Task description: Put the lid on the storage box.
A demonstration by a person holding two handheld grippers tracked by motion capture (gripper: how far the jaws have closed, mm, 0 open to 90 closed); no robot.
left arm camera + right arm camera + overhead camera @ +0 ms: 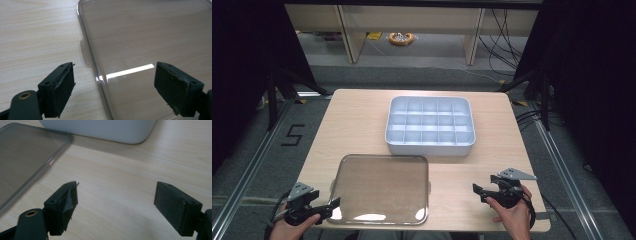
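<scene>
Left gripper sits at the near left corner of the table, held in the person's left hand; jaws spread wide, nothing between the pads. In the left gripper view its jaws straddle the near left edge of the clear lid: one pad over bare wood outside the rim, the other over the lid's surface; whether either pad touches the lid cannot be told. A small tab juts from the lid's rim just ahead of the left-hand jaw. A bright strip of reflected light crosses the lid between the jaws. Right gripper is at the near right of the table in the right hand, jaws likewise spread, empty, pointing toward the lid across bare wood. In the right gripper view the lid's rounded corner lies ahead and to the left of that gripper, apart from it. The lid lies flat on the table between the two grippers, closer to the left one. Beyond the lid, and ahead of the right gripper, stands a white divided tray, its compartments empty, just past the lid's far edge. Farther off, past the table, on the floor, a yellow ring-shaped object lies beneath a bench.
</scene>
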